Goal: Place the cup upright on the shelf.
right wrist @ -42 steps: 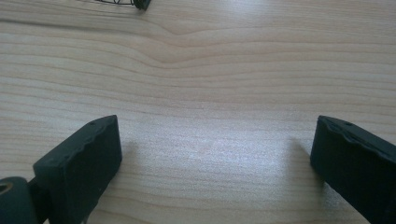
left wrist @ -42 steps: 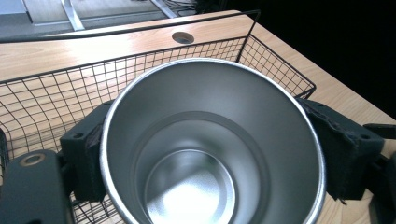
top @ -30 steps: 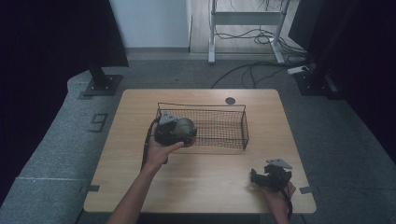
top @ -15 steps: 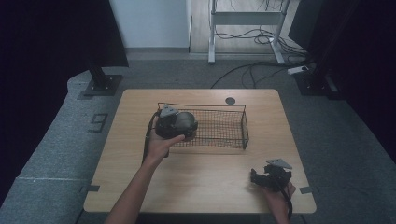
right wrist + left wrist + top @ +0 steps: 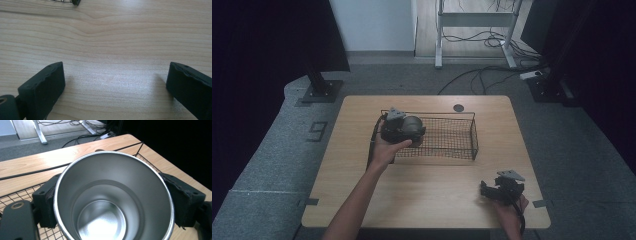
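A steel cup [image 5: 110, 200] sits between the jaws of my left gripper [image 5: 112, 205], which is shut on it, its open mouth facing the camera and nothing inside. In the high view my left gripper [image 5: 399, 127] holds that cup [image 5: 413, 123] above the left end of the black wire basket [image 5: 452, 137]. My right gripper [image 5: 501, 190] rests low at the table's front right corner. Its jaws stand wide apart, its fingertips [image 5: 47, 85] just above bare wood, and my right gripper [image 5: 113, 82] is open with nothing in it.
The wooden table [image 5: 412, 190] has a round cable hole [image 5: 458, 107] behind the basket. A corner of the basket [image 5: 75, 2] shows at the top of the right gripper view. Cables and a desk frame [image 5: 477, 30] lie on the floor beyond.
My left gripper has carried the cup a little farther and higher over the basket's left end. The right gripper has stayed put.
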`<state>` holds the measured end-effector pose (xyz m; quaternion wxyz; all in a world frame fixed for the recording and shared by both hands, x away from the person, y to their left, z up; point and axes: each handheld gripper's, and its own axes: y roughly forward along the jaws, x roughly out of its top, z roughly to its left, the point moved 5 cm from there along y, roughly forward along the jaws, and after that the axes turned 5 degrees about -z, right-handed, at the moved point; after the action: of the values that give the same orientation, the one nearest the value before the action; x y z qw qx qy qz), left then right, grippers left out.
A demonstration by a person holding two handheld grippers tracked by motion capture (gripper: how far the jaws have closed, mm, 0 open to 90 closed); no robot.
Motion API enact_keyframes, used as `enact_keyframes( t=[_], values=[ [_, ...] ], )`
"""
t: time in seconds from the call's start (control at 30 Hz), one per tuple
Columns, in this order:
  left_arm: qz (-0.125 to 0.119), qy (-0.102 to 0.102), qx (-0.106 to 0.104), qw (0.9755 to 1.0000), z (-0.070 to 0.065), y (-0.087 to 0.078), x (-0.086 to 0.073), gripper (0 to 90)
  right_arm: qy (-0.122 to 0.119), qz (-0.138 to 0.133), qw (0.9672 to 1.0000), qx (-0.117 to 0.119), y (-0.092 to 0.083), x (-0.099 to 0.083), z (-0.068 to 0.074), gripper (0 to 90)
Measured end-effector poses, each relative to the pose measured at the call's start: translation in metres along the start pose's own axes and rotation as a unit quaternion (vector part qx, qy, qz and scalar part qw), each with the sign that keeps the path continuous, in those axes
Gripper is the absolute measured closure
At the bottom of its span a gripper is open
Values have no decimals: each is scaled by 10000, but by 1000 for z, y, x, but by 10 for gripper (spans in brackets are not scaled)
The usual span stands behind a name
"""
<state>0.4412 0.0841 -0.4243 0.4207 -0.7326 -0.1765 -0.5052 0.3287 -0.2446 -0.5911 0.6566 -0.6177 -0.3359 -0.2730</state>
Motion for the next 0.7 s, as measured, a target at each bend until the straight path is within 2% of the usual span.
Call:
enact_keyframes(
  t=[0.27,0.7],
  values=[
    [-69,-102,-69,9999,2,6,3,145,1,0,10000,-1,0,0,0,19],
    [-19,-36,-25,10000,7,20,9,145,1,5,10000,3,0,0,0,19]
  ],
)
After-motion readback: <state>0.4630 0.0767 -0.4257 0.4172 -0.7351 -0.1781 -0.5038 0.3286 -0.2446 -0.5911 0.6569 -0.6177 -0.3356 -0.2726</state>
